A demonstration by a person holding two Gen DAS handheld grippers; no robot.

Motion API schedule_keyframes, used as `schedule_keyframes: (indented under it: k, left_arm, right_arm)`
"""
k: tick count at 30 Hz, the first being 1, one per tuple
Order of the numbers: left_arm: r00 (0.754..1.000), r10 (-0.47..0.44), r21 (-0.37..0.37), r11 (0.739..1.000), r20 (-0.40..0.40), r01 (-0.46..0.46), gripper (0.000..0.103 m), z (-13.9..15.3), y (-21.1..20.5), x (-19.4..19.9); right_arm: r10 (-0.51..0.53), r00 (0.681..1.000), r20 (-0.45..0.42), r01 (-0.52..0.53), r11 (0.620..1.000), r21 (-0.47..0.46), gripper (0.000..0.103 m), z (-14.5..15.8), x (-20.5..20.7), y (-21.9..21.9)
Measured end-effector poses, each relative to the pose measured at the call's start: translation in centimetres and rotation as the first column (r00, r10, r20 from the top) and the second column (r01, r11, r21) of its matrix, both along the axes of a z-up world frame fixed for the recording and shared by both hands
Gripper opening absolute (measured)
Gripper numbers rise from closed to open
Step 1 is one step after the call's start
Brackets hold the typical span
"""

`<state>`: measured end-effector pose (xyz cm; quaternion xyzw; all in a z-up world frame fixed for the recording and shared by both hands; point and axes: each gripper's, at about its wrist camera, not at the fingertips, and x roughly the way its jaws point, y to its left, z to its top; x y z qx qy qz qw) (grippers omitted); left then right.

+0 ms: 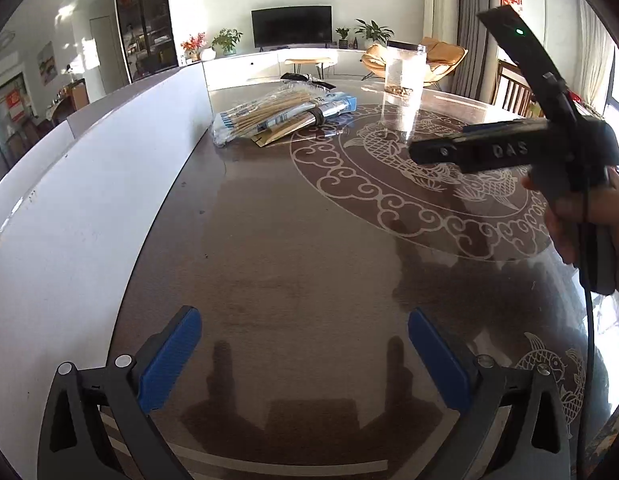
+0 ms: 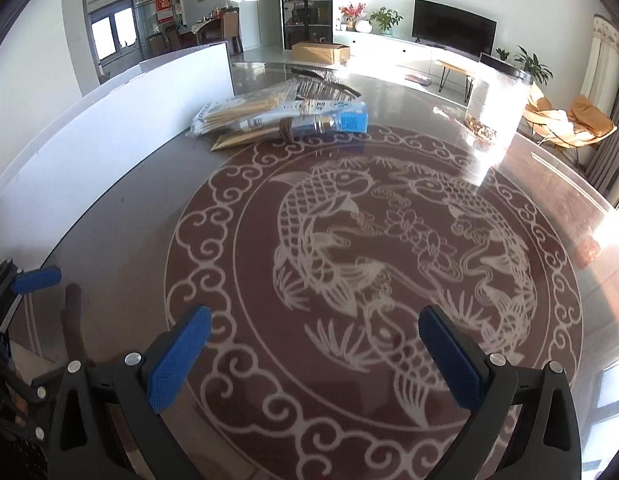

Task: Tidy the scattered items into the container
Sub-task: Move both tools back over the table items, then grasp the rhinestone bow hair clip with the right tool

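Note:
A pile of packaged bamboo skewers and chopsticks [image 1: 277, 114] lies at the far side of the round table; in the right wrist view the pile [image 2: 277, 114] shows a blue-ended pack [image 2: 341, 120]. A tall clear plastic container [image 1: 403, 80] with a dark lid stands to the right of the pile, also in the right wrist view [image 2: 495, 108]. My left gripper [image 1: 305, 360] is open and empty over bare table, far from the pile. My right gripper [image 2: 315, 356] is open and empty above the fish pattern. The right gripper's body [image 1: 509, 150] shows in the left wrist view.
A white board [image 1: 89, 184] stands along the table's left edge. The table [image 2: 129, 208] is dark glass with a white fish and cloud pattern. A dark flat object [image 1: 309, 79] lies behind the pile. Chairs, a TV and plants stand beyond.

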<state>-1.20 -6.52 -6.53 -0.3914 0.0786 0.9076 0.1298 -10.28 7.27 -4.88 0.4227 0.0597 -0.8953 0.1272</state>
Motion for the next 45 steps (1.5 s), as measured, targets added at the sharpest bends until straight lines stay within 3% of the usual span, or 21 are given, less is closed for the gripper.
schedule_keyframes:
  k: [4, 8, 12, 15, 18, 23, 31, 35, 40, 43, 45]
  left_arm:
    - [1.000, -0.008, -0.001, 1.000, -0.025, 0.008, 0.103, 0.3, 0.0, 0.3]
    - [0.999, 0.015, 0.066, 0.998, 0.030, -0.017, 0.103, -0.1, -1.1, -0.6]
    - [0.995, 0.046, 0.161, 0.985, 0.084, -0.059, 0.103, -0.5, -2.6, -1.3]
    - [0.992, 0.056, 0.212, 0.974, 0.113, -0.079, 0.103, -0.7, -3.3, -1.7]
    - [0.992, 0.056, 0.203, 0.976, 0.114, -0.079, 0.103, -0.8, -3.2, -1.6]
    - [0.993, 0.051, 0.190, 0.979, 0.111, -0.071, 0.103, -0.7, -2.7, -1.5]
    - [0.992, 0.071, 0.230, 0.969, 0.103, -0.093, 0.103, -0.4, -3.3, -0.8]
    - [0.995, 0.052, 0.207, 0.976, 0.082, -0.068, 0.103, -0.2, -2.4, -0.3]
    - [0.993, 0.070, 0.188, 0.978, 0.093, -0.087, 0.103, -0.5, -2.7, -0.8]
    - [0.991, 0.074, 0.212, 0.972, 0.107, -0.096, 0.103, -0.5, -3.1, -1.1]
    - [0.991, 0.074, 0.209, 0.973, 0.109, -0.095, 0.103, -0.5, -3.0, -1.0]
  right_arm:
    - [-0.086, 0.995, -0.046, 0.081, 0.992, -0.098, 0.103, 3.8, -9.3, -0.1]
    - [-0.221, 0.974, 0.042, 0.225, 0.944, -0.242, 0.103, 5.1, -18.0, -0.3]
    - [-0.285, 0.953, 0.101, 0.300, 0.934, -0.195, 0.103, 3.4, -23.2, -2.1]
    - [-0.197, 0.964, 0.177, 0.225, 0.961, -0.159, 0.103, 1.1, -25.4, -4.9]
    - [-0.068, 0.979, 0.190, 0.083, 0.994, -0.072, 0.103, -0.9, -24.7, -8.6]
    - [0.093, 0.984, 0.152, -0.102, 0.994, 0.049, 0.092, -2.2, -19.5, -11.6]
    - [0.166, 0.977, 0.133, -0.168, 0.986, 0.006, 0.093, -2.5, -5.9, -6.6]
    - [0.221, 0.956, 0.196, -0.233, 0.972, 0.041, 0.093, -2.3, -1.8, -5.0]
    - [0.154, 0.987, 0.045, -0.154, 0.988, -0.008, 0.094, 1.6, -5.9, -3.3]
    - [0.121, 0.992, 0.045, -0.119, 0.992, -0.041, 0.095, 2.8, -11.9, -4.6]
    - [0.106, 0.991, 0.081, -0.106, 0.994, -0.011, 0.095, 2.5, -16.6, -6.5]
